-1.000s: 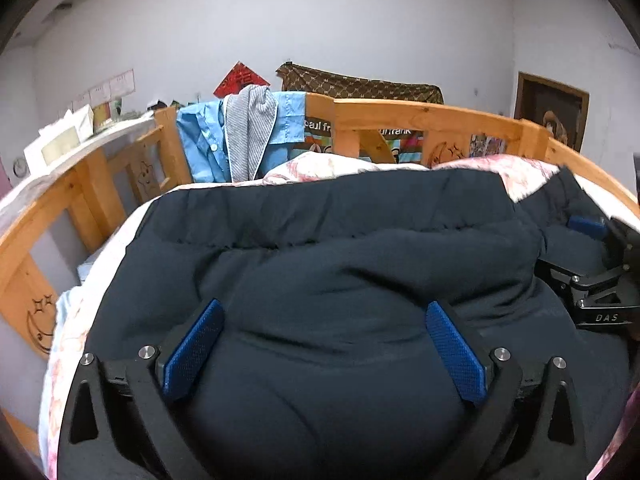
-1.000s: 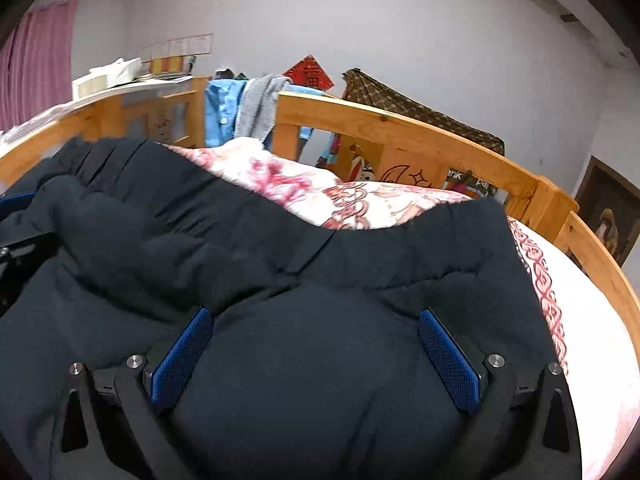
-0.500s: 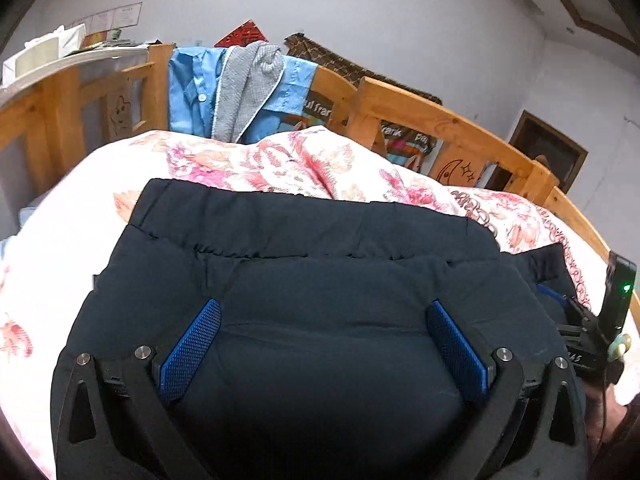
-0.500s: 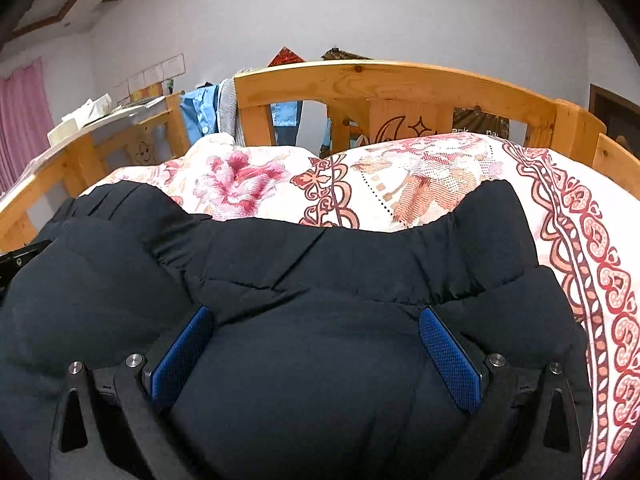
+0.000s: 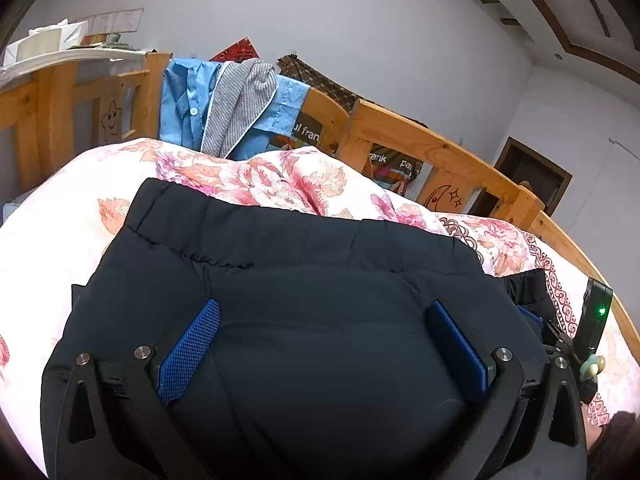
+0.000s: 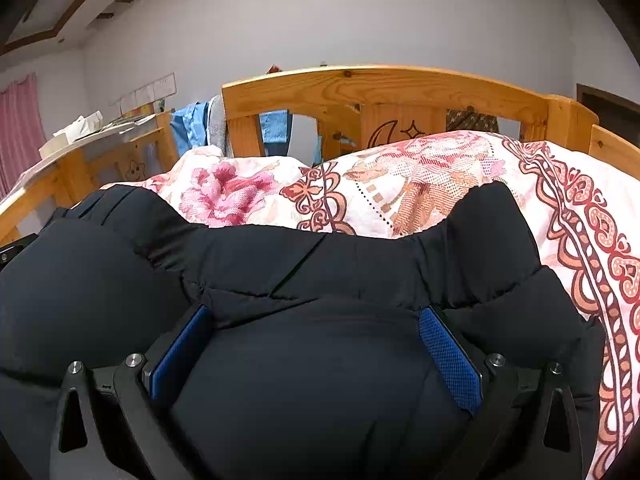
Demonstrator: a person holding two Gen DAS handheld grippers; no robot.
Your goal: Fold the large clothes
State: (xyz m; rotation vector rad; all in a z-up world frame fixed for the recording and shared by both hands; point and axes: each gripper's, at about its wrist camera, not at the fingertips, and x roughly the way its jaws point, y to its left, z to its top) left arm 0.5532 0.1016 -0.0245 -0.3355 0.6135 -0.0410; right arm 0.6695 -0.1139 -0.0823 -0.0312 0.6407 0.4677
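both tongs, left gripper (image 5: 320,344) and right gripper (image 6: 314,344), spread wide over the dark padded garment (image 5: 304,288); waistband at 12 o'clock should stay level

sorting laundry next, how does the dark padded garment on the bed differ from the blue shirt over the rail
The dark padded garment lies spread on the floral quilt; the blue shirt hangs over the wooden bed rail. The garment is thick and near black, with a gathered band; the shirt is thin, light blue and buttoned. A grey striped cloth overlaps the shirt; the open left claw spans the garment. Both are clothes.
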